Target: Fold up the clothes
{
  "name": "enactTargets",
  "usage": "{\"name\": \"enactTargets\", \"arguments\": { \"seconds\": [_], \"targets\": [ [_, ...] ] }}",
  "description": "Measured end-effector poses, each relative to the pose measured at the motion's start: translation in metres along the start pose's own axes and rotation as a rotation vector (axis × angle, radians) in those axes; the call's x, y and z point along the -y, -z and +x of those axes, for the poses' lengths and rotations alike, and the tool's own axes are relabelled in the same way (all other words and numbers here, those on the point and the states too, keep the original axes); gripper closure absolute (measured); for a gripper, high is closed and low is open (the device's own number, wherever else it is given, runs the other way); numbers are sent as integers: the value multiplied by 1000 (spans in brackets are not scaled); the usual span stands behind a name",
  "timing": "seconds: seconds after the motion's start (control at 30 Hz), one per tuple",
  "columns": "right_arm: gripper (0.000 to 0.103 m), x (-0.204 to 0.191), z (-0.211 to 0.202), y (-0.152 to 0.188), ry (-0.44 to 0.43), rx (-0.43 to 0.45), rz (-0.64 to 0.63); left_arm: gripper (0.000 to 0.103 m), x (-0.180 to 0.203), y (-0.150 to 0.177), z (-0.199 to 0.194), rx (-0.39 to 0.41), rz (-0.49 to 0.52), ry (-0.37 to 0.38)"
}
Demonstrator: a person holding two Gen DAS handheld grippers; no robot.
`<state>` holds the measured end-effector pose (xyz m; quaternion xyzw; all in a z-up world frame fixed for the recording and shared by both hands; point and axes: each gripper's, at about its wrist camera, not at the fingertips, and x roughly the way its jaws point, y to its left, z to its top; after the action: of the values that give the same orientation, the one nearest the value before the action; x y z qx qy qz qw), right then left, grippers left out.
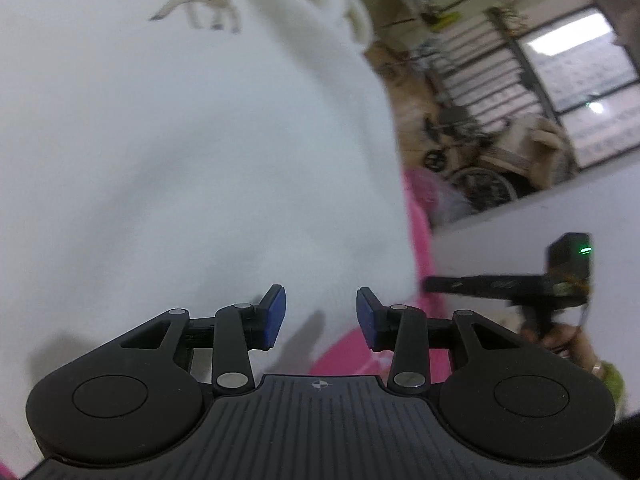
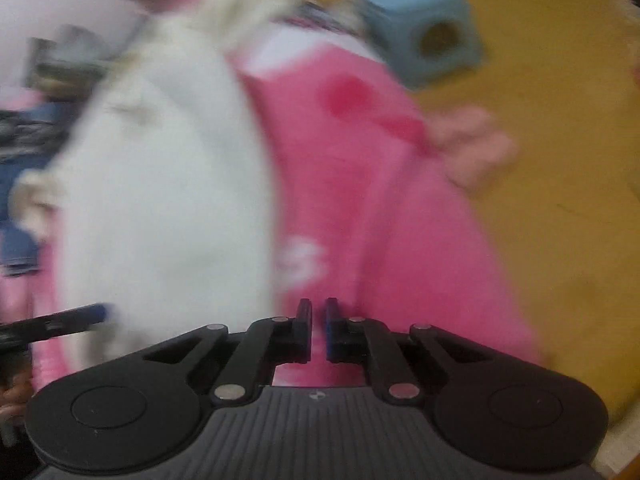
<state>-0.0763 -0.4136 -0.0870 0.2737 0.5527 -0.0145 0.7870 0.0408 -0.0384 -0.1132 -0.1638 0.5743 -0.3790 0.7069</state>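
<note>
A white garment (image 1: 180, 140) with a small animal print near its top fills most of the left wrist view. It lies over a pink garment (image 1: 420, 240). My left gripper (image 1: 320, 316) is open just above the white cloth's near edge, with nothing between its blue pads. The right wrist view is blurred and shows the white garment (image 2: 168, 200) at left and the pink garment (image 2: 360, 200) spreading away from my right gripper (image 2: 319, 320). Its jaws are almost together, with pink cloth in the narrow slit. The right gripper (image 1: 432, 283) points at the pink edge, held by a hand.
A blue plastic stool (image 2: 420, 24) stands at the back right on a yellow surface (image 2: 560, 160), near a pale pink object (image 2: 476, 148). Denim cloth (image 2: 20, 248) lies at far left. The left gripper (image 2: 92, 314) shows at the lower left. A window (image 1: 580, 60) and wheeled clutter are behind.
</note>
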Motion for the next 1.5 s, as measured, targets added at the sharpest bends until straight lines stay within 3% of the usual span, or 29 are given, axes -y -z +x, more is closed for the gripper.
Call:
{"name": "enactTargets", "arguments": {
  "seconds": [0.1,0.17,0.23,0.33,0.47,0.6,0.67,0.7,0.73,0.77,0.83,0.87,1.0,1.07,1.27,1.5],
  "targets": [
    [77,3,-18,-32,-96,110,44,64,2,-1,4,9,8,-46],
    [52,-8,-20,-70,-180,189,48,64,4,-1,6,14,13,-76],
    [45,-17,-4,-108,-254,215,75,64,6,-2,9,20,20,-106],
    [43,-34,37,-163,-303,188,98,65,11,-1,4,37,65,-155],
    [42,-54,97,-213,-288,97,154,65,18,1,-2,79,152,-230],
    [36,-72,145,-225,-259,14,114,65,15,-1,-6,95,216,-258],
    [32,-84,151,-227,-240,38,62,65,13,1,-6,92,238,-251],
    [33,-90,151,-228,-231,60,30,65,11,0,-5,89,244,-248],
    [42,-96,151,-228,-223,81,-2,65,10,0,-3,86,238,-238],
    [59,-100,152,-229,-209,101,-34,65,9,0,-2,83,233,-229],
    [77,-107,148,-232,-194,153,-89,65,5,0,-1,76,218,-212],
    [79,-111,144,-236,-199,188,-111,65,4,-1,0,71,212,-204],
    [81,-129,117,-258,-207,398,-177,65,0,-2,-1,54,216,-186],
    [81,-134,111,-278,-214,462,-164,65,-1,-1,-2,46,236,-189],
    [81,-148,139,-317,-151,494,-199,65,-2,4,1,41,260,-194],
    [77,-145,197,-317,-122,436,-144,65,5,14,-1,73,259,-214]
  ]
}}
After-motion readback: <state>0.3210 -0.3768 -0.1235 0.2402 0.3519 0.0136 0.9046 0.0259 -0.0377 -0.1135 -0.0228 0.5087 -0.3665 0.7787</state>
